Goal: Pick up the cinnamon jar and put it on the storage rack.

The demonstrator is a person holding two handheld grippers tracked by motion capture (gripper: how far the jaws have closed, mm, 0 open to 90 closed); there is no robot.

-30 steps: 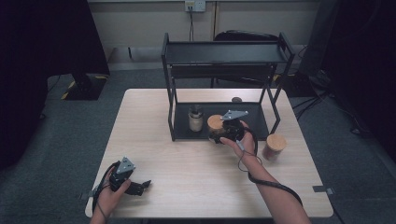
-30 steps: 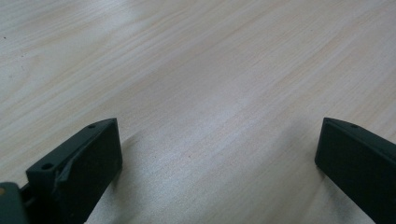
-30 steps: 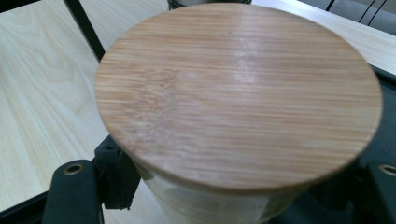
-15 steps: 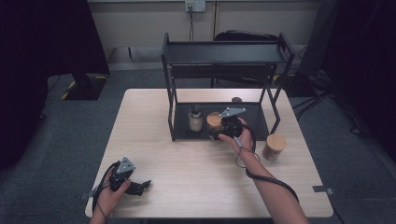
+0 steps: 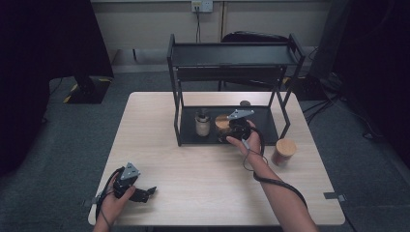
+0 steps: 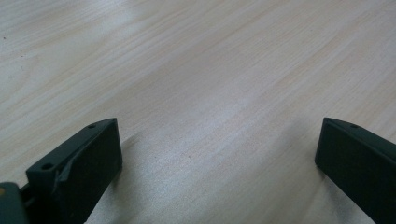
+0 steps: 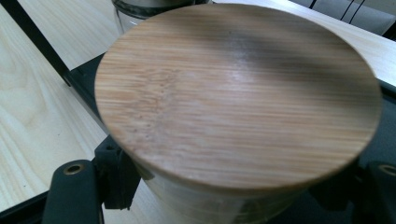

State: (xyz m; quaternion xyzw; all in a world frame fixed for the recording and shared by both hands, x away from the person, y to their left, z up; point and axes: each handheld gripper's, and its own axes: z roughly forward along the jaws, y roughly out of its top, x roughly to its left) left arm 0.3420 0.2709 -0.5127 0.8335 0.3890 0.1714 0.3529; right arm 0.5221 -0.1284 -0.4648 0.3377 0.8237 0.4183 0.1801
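The jar with the wooden lid (image 7: 238, 100) sits on the bottom tray of the black rack (image 5: 263, 133), right next to a second jar (image 5: 202, 124). The right claw (image 5: 232, 131) pinches it, one jaw on each side. Another wooden-lidded jar (image 5: 284, 152) stands on the table (image 5: 203, 179) outside the rack. The left claw (image 5: 145, 192) rests near the table's front corner, spread wide with nothing in it.

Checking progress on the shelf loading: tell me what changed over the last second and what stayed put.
Little changed. The right gripper, shut on the wooden-lidded jar, eased that jar slightly left and deeper onto the rack's bottom tray, toward the small jar already there. Nothing was taken hold of or let go. The left gripper stayed open and resting near the table's front left corner, and the other wooden-lidded jar stayed right of the rack.
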